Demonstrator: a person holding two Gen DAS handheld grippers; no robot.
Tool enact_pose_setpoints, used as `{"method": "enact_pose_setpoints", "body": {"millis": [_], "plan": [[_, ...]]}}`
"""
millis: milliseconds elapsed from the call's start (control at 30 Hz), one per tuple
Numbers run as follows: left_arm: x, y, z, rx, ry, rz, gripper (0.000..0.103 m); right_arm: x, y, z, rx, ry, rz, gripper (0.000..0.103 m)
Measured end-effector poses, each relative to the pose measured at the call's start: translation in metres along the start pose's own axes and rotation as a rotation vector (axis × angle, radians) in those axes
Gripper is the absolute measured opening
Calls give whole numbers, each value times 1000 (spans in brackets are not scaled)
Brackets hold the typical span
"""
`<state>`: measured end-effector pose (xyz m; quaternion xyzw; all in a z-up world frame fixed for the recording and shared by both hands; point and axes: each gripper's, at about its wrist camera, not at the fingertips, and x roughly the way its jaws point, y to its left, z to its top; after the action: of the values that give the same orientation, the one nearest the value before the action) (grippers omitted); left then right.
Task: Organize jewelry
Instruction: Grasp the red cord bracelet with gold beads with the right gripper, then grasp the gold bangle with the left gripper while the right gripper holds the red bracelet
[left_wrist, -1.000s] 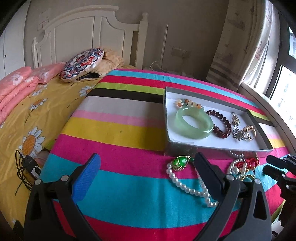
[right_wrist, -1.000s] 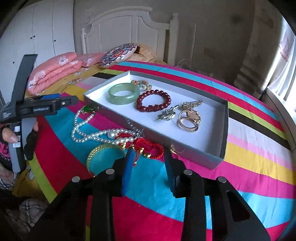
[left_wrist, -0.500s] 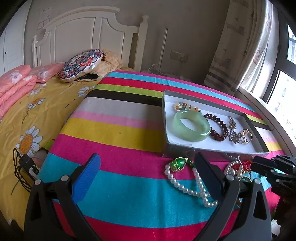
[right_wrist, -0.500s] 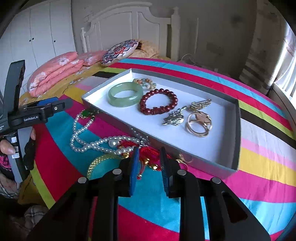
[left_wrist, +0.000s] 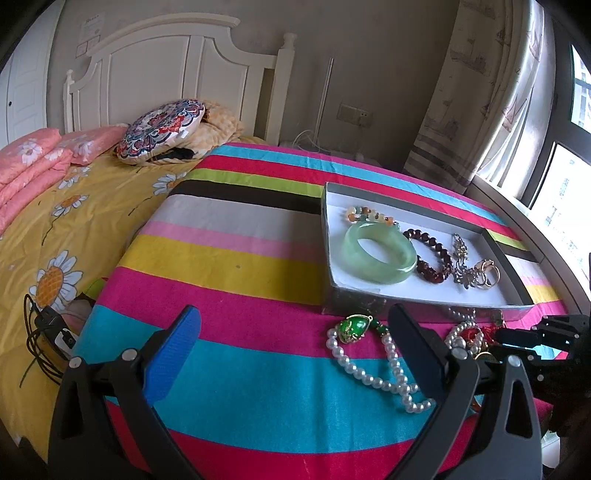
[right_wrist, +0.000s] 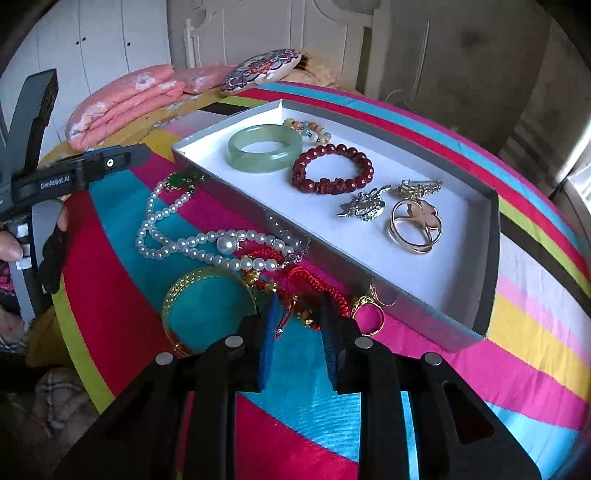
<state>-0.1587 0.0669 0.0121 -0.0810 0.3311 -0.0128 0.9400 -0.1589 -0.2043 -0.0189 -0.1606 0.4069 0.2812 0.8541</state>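
Striped cloth in pink, blue, yellow and black covers the bed (left_wrist: 236, 258) across the left wrist view. The left claw (left_wrist: 295, 347) fills the bottom of the frame with its jaws spread wide and nothing between them. At right centre sits a grey box (left_wrist: 330, 236) with a white floor, holding a green bangle (left_wrist: 380, 254), a dark red bead bracelet (left_wrist: 432, 258) beside it, and a small string of pale beads (left_wrist: 369, 216) at the far end. A pearl necklace (left_wrist: 369, 373) with a green pendant (left_wrist: 352, 328) lies on the cloth just in front of the box. The right claw (left_wrist: 517, 338) enters at the right edge.

In the right wrist view the right claw (right_wrist: 297, 325) sits low in the centre, jaws narrowly apart on either side of a red cord bracelet (right_wrist: 314, 284) with gold beads (whether the pads touch it, I cannot tell). Left of it lies a gold bangle (right_wrist: 170, 299), and the necklace (right_wrist: 184, 240) loops above. The box (right_wrist: 493, 258) spans the upper right, with a gold ring (right_wrist: 415, 225) and a silver brooch (right_wrist: 364, 206) inside.
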Motion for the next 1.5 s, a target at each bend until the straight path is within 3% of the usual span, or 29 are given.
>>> {"method": "enact_pose_setpoints", "body": {"millis": [67,400,500,633,800,833,900,933,1033,1100,1200,1367,1500], "plan": [[0,0,0,0,1,-2,100,-1,6,-2,-17,-7,12,10],[7,-3,2,16,47,-11,100,-53,4,-10,38,-171,-9,10],[-4,-11,-1,42,11,-4,100,-70,-2,-14,63,-208,-2,10],[-16,-39,-11,96,40,-107,100,-79,-10,-18,92,-225,-6,10],[-18,-94,-36,240,107,-199,100,-80,-13,-20,103,-227,-4,10],[-18,-103,-41,252,112,-210,98,-81,-13,-20,102,-229,-2,10],[-12,-115,-47,272,143,-241,83,-81,-13,-20,102,-234,-2,10],[-10,-119,-50,282,160,-250,69,-81,-13,-20,103,-235,-1,10],[0,-125,-52,299,158,-198,52,-81,-13,-20,106,-236,-3,10],[6,-123,-51,274,180,-220,38,-79,-14,-21,112,-233,0,10],[8,-123,-51,283,170,-206,33,-78,-13,-22,118,-227,3,10],[-14,-125,-49,321,77,-196,33,-76,-10,-21,114,-226,5,10],[-14,-128,-58,351,122,-220,27,-78,-12,-20,119,-232,4,10]]}}
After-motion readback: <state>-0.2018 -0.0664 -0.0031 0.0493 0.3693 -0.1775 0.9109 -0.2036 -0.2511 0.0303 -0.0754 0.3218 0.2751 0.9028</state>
